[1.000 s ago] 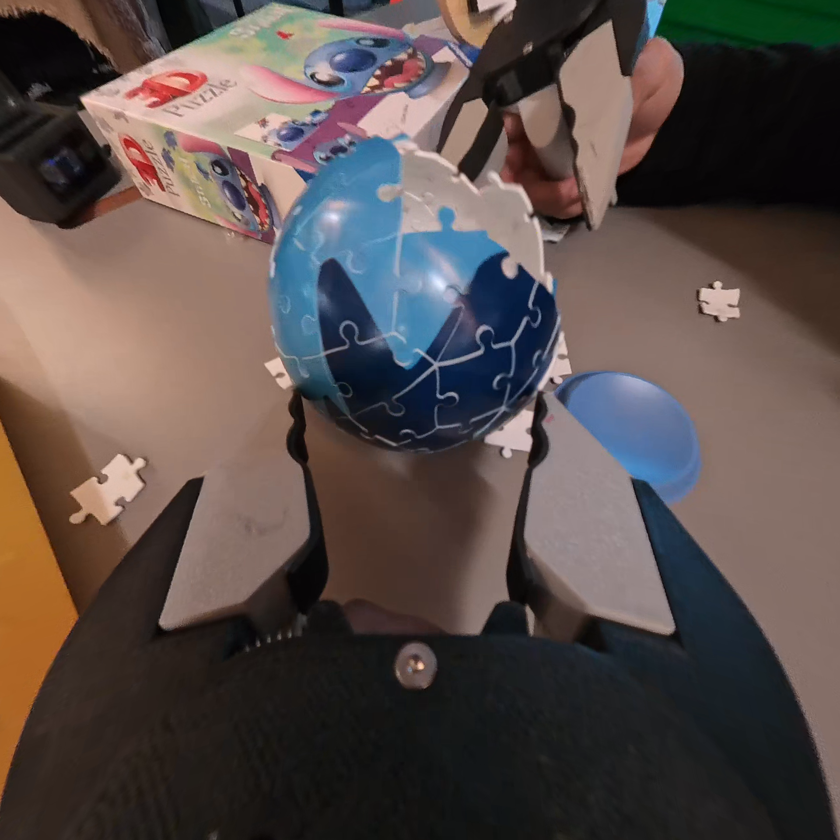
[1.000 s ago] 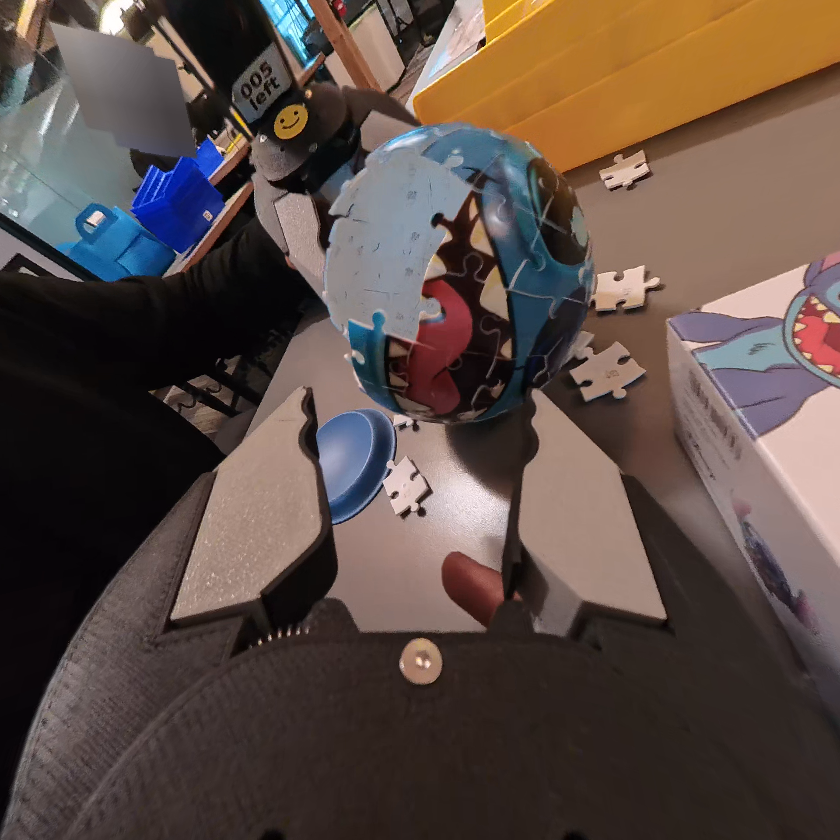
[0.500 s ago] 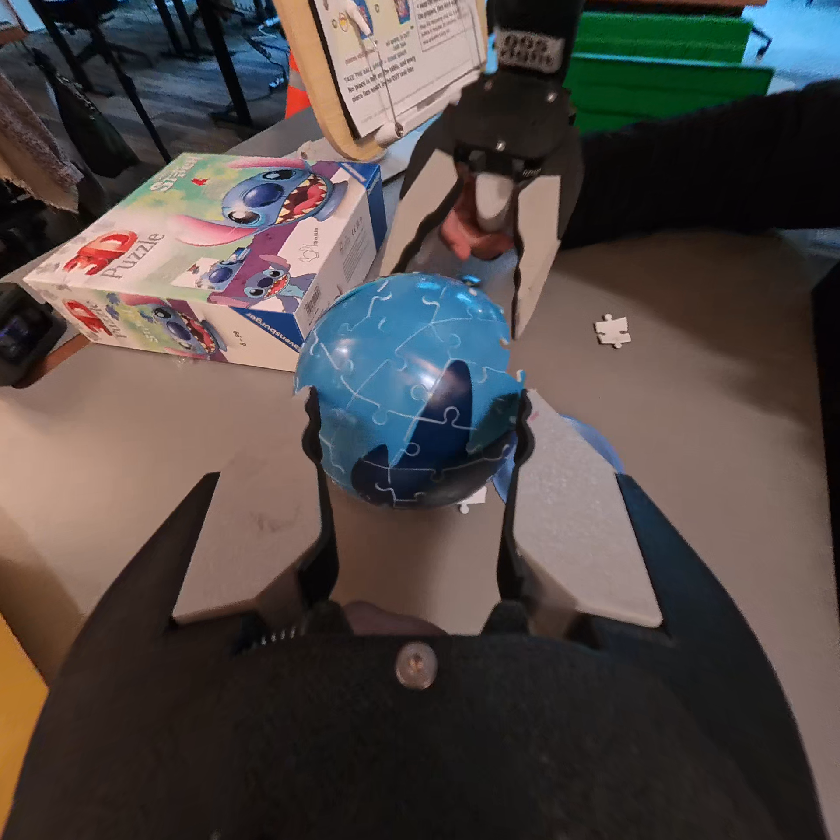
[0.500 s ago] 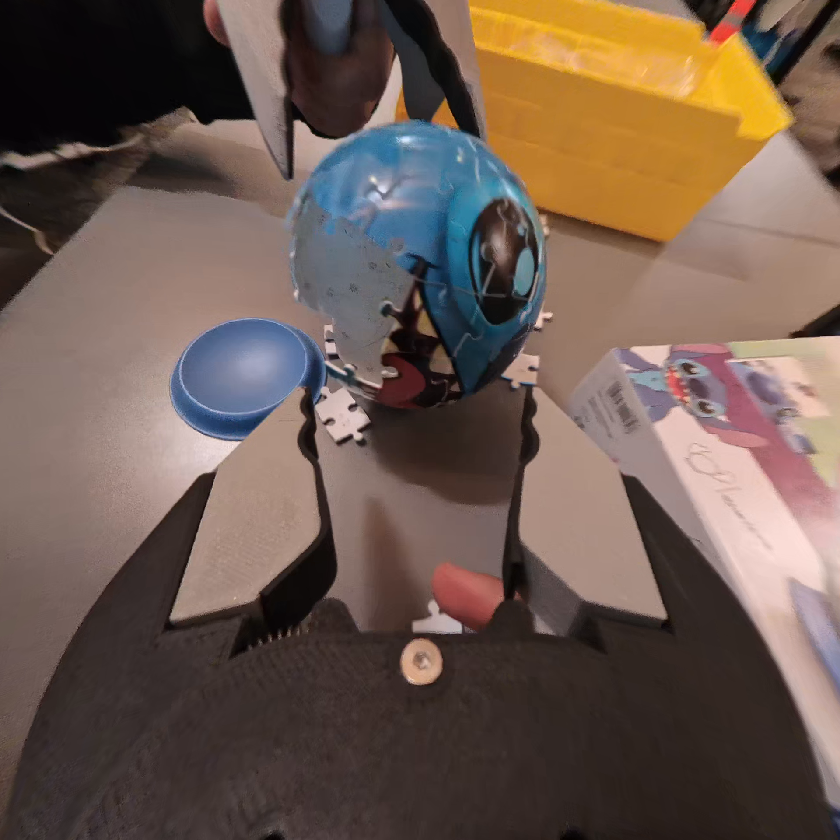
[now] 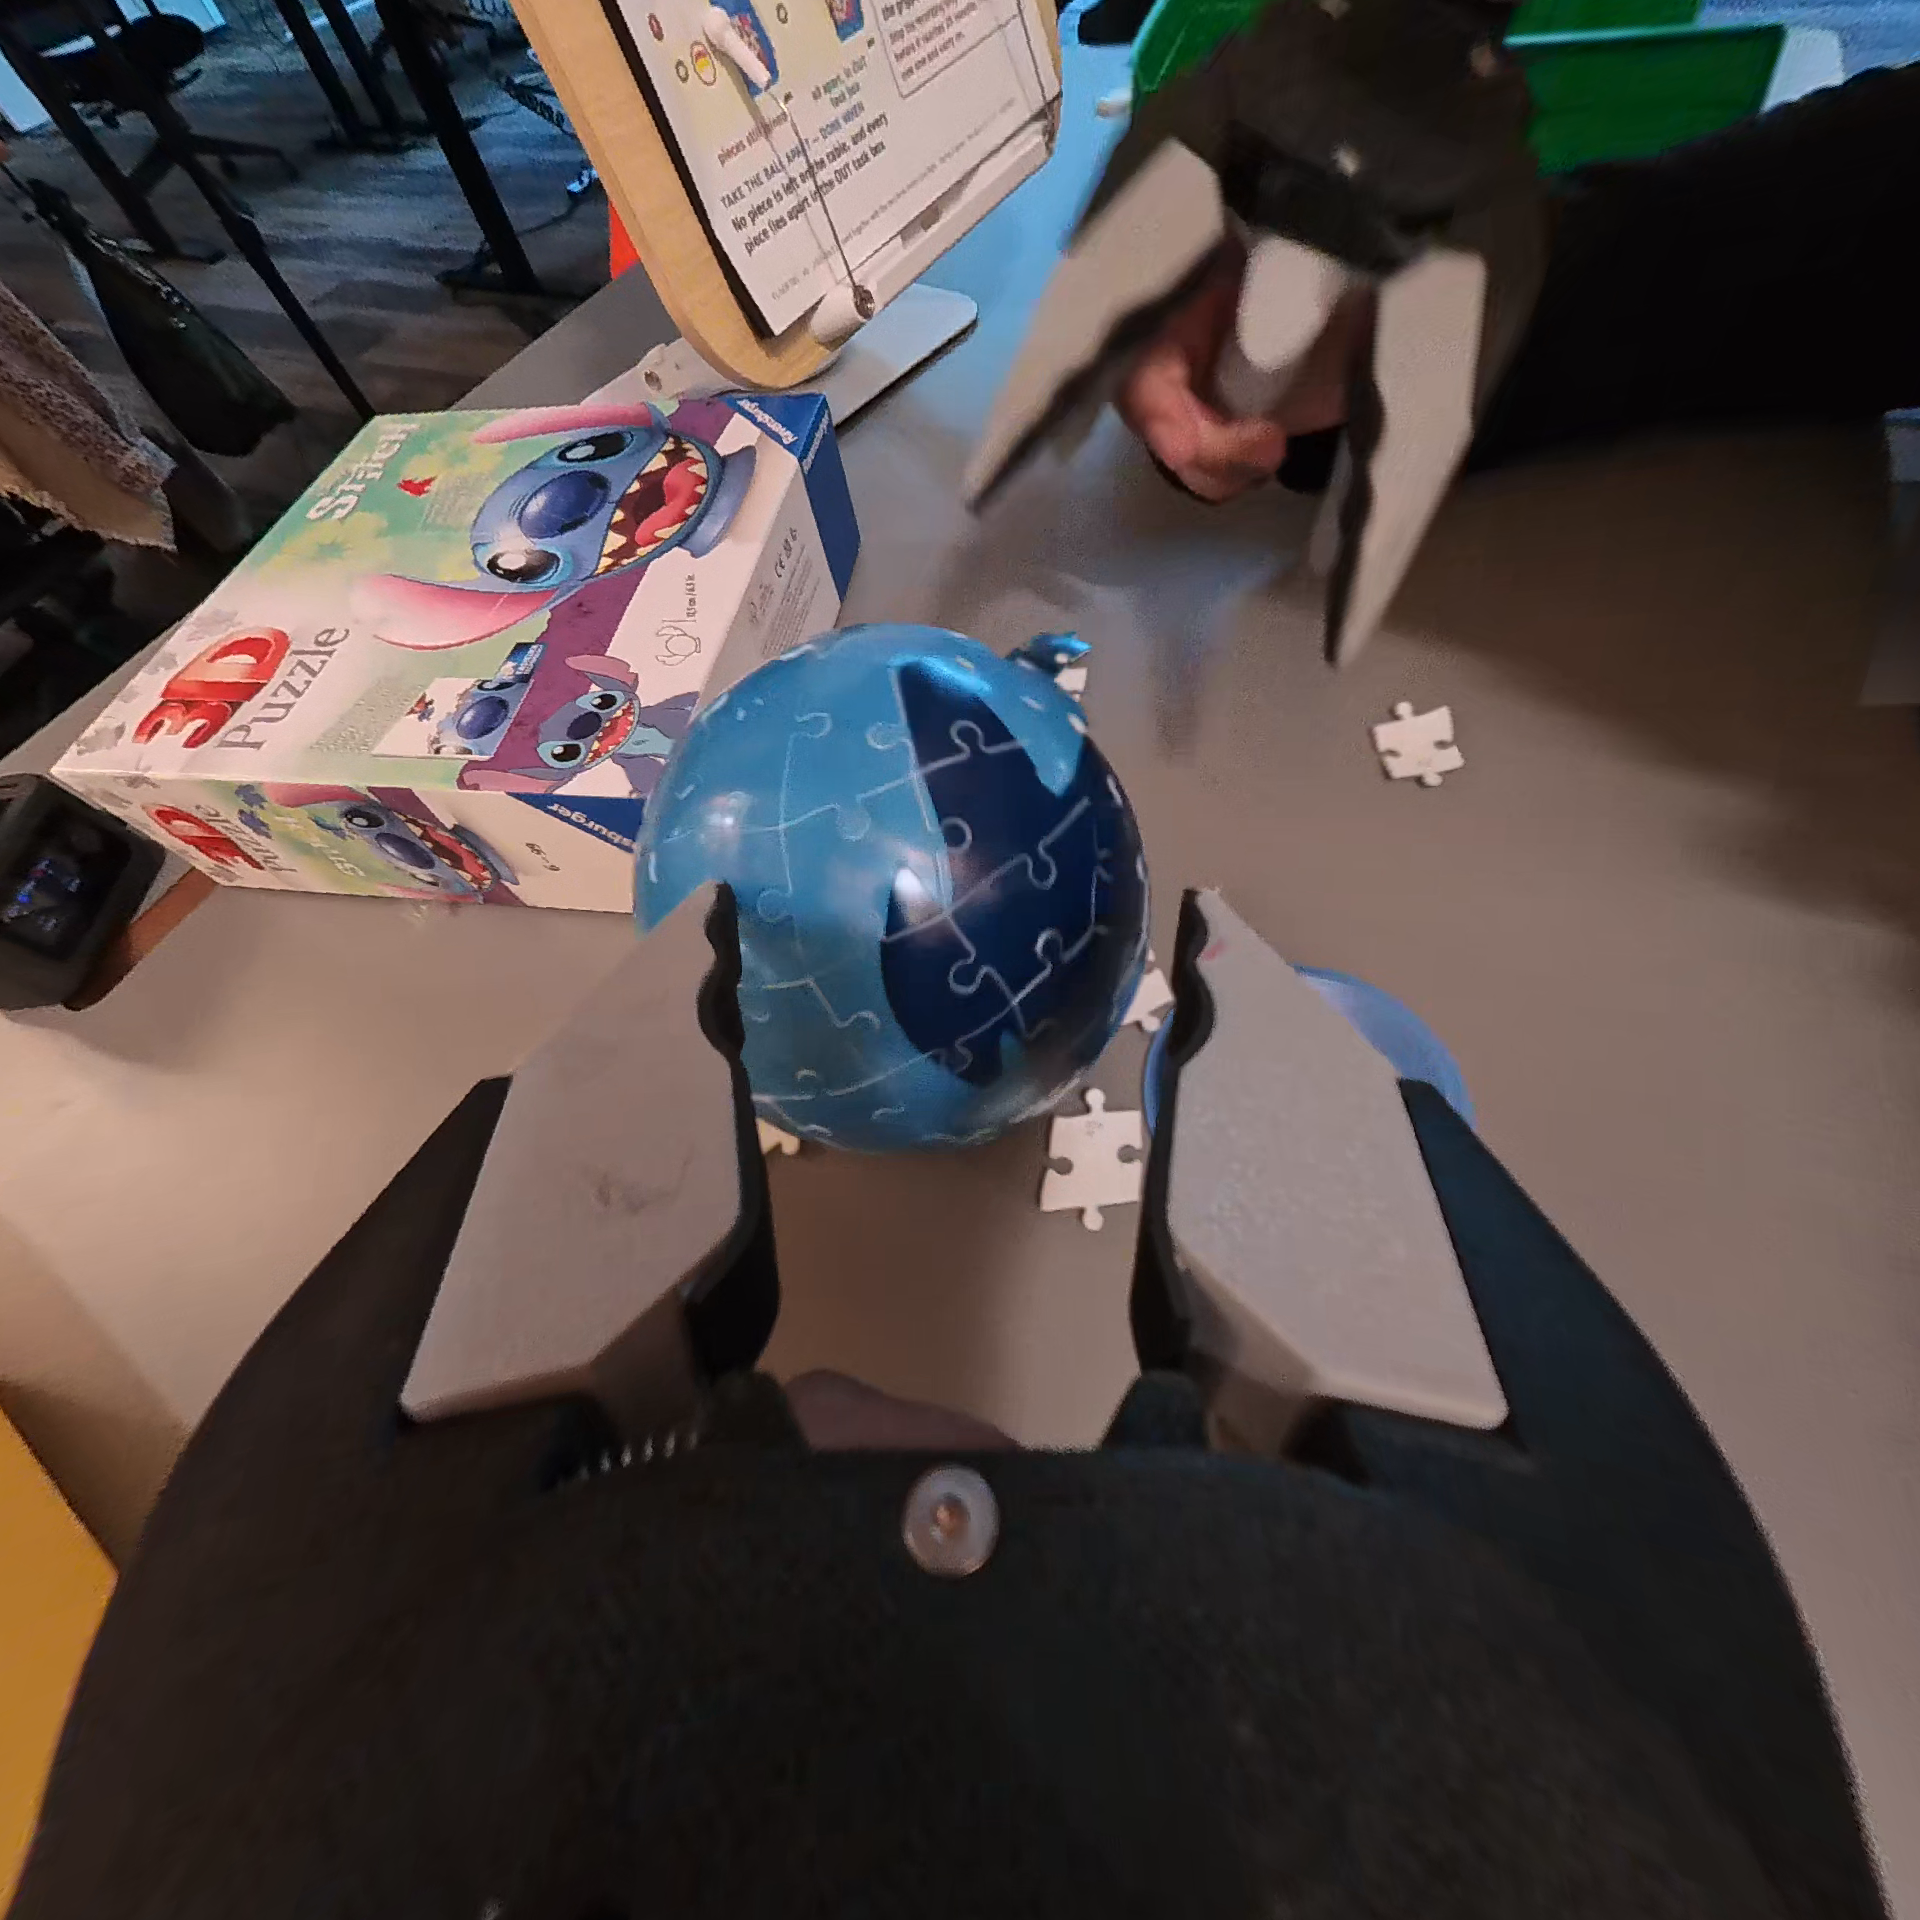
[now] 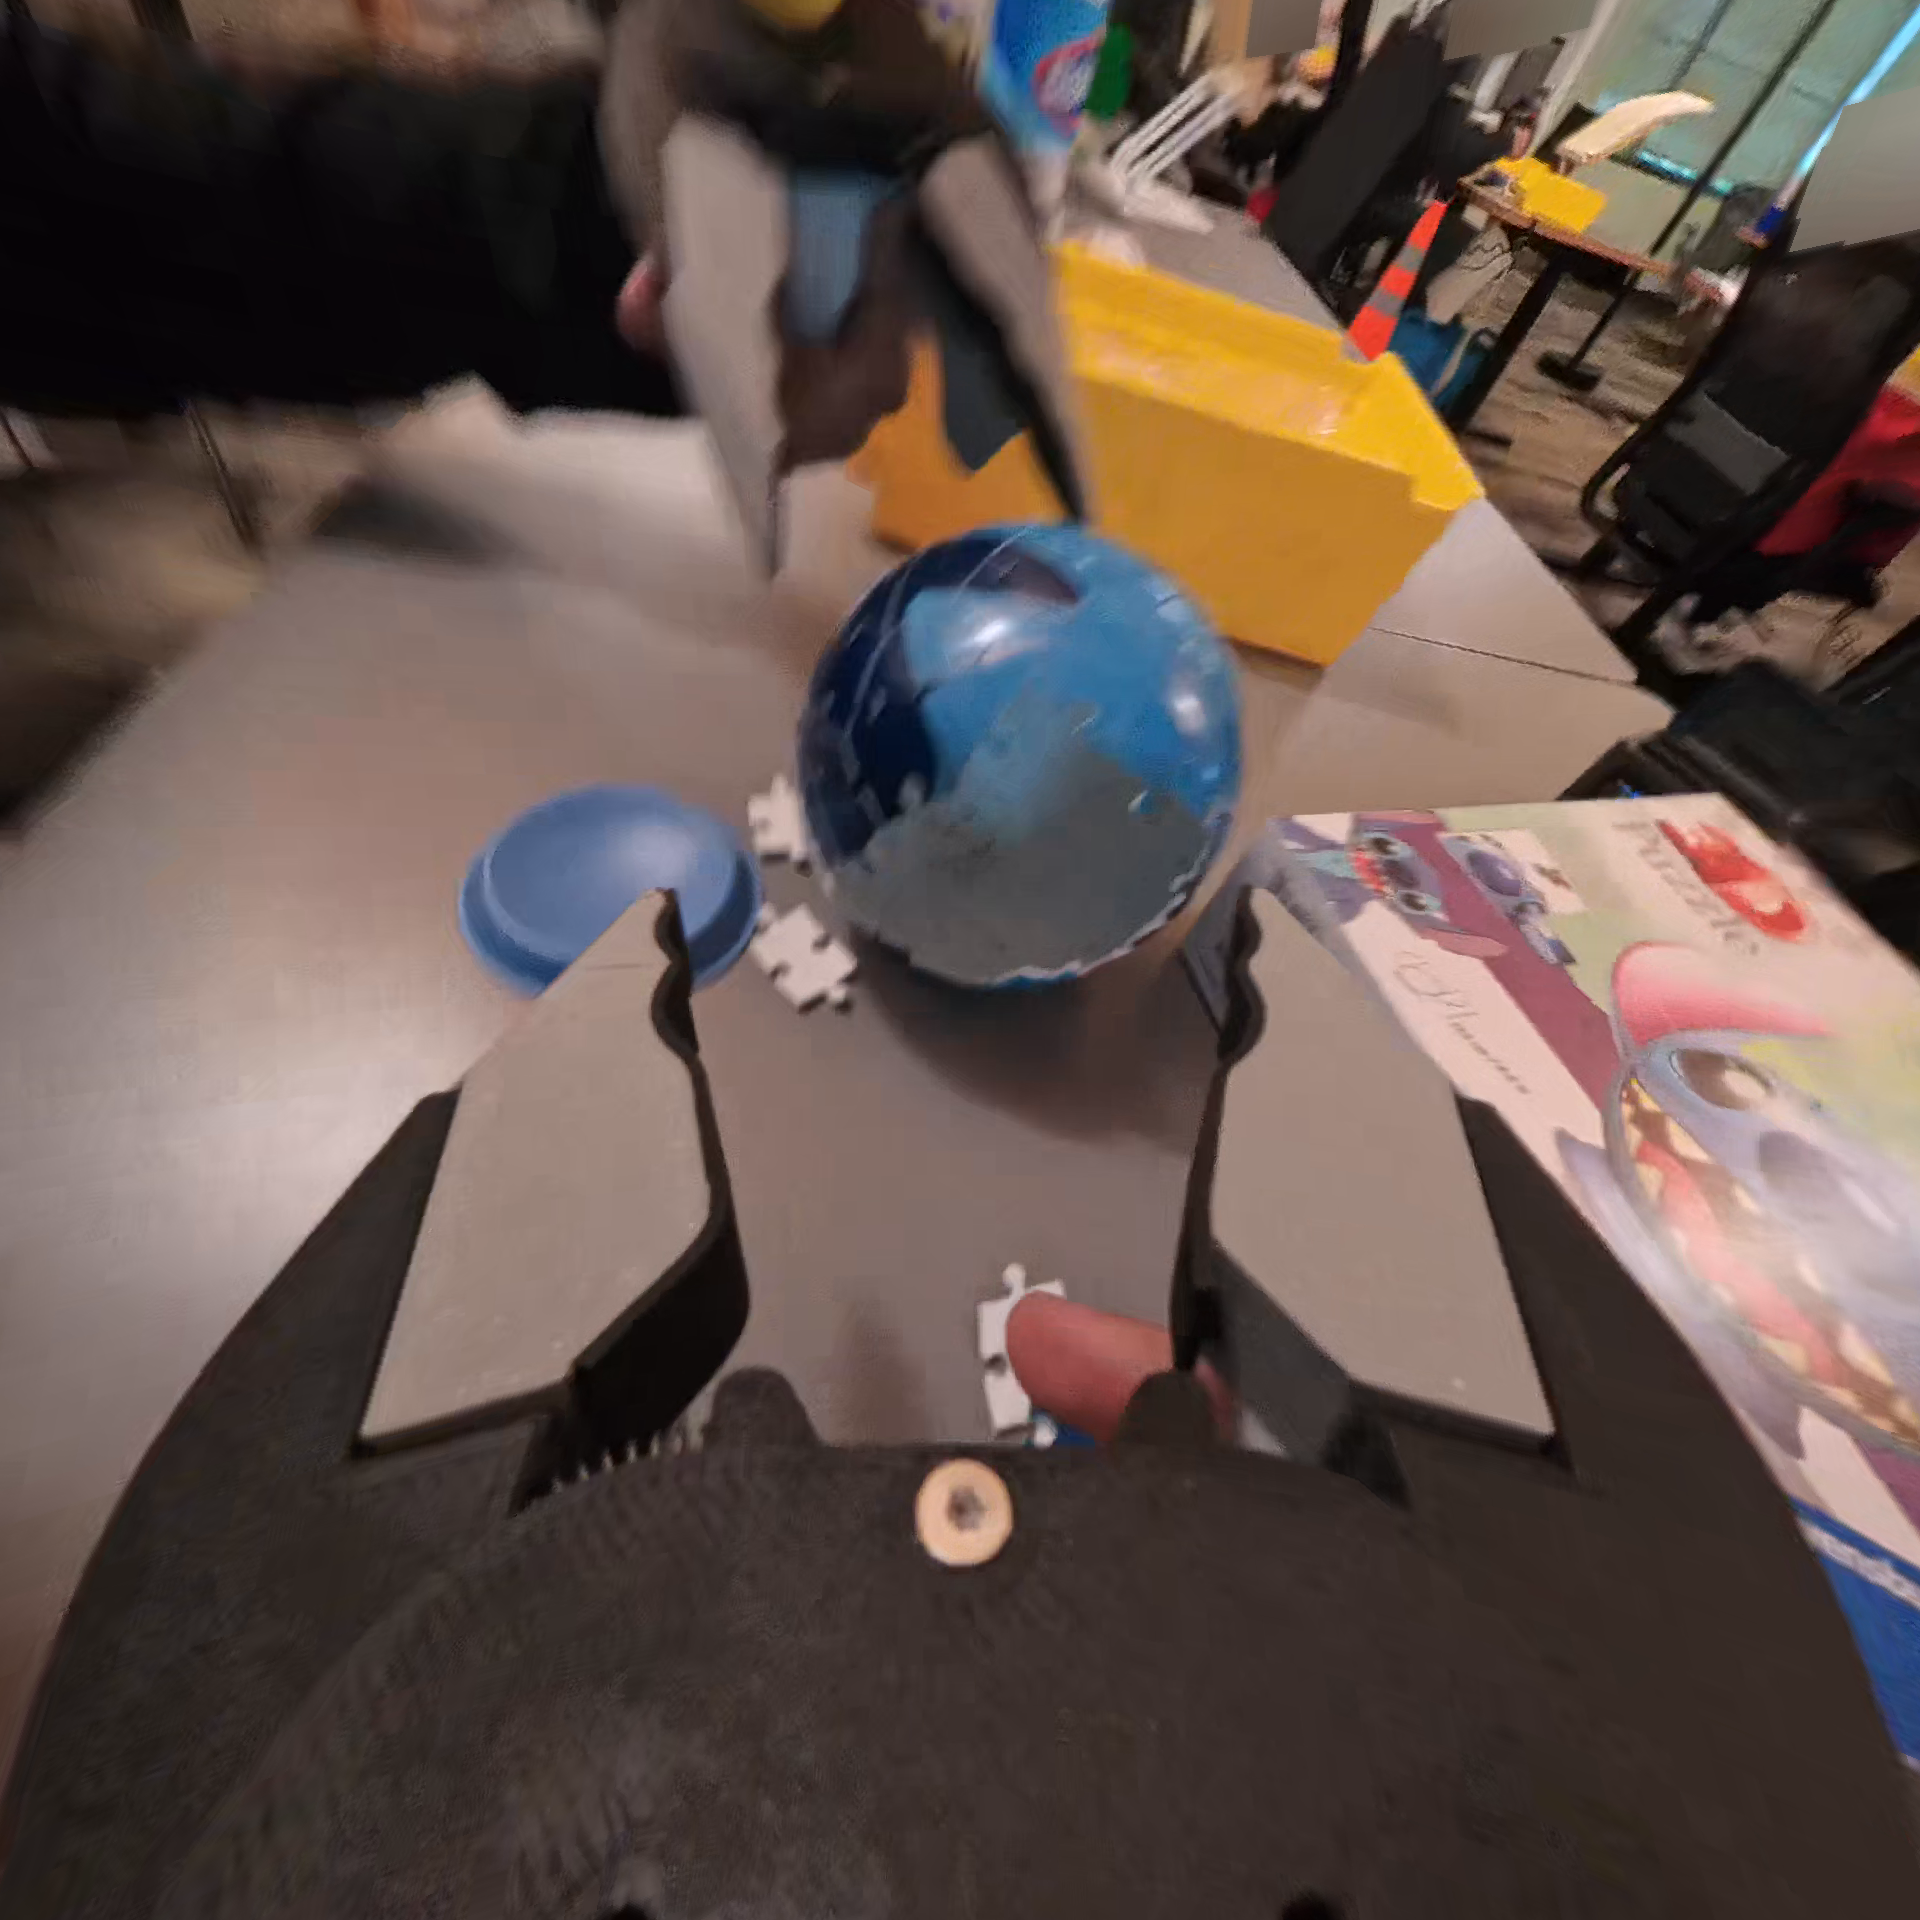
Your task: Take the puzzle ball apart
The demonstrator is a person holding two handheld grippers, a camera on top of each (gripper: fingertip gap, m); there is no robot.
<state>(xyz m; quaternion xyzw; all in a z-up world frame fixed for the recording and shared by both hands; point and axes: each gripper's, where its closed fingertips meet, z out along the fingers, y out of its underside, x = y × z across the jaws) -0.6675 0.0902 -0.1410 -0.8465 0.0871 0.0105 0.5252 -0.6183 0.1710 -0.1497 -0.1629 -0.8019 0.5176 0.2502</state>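
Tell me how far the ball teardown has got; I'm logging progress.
Barely begun. Done: a few loose pieces lie on the table. In hand: nothing; the left hand-held gripper and right hand-held gripper are both open. Left: the puzzle ball remains mostly assembled, apart from a gap.

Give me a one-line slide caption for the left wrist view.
Open left gripper flanks the blue puzzle ball on the grey table, loose pieces and the puzzle box nearby.

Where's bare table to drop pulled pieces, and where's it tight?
Free: the table right of the ball, past the lone piece; also the near-left stretch below the box. Crowded: around the ball's base, with loose pieces and the blue stand beside it.
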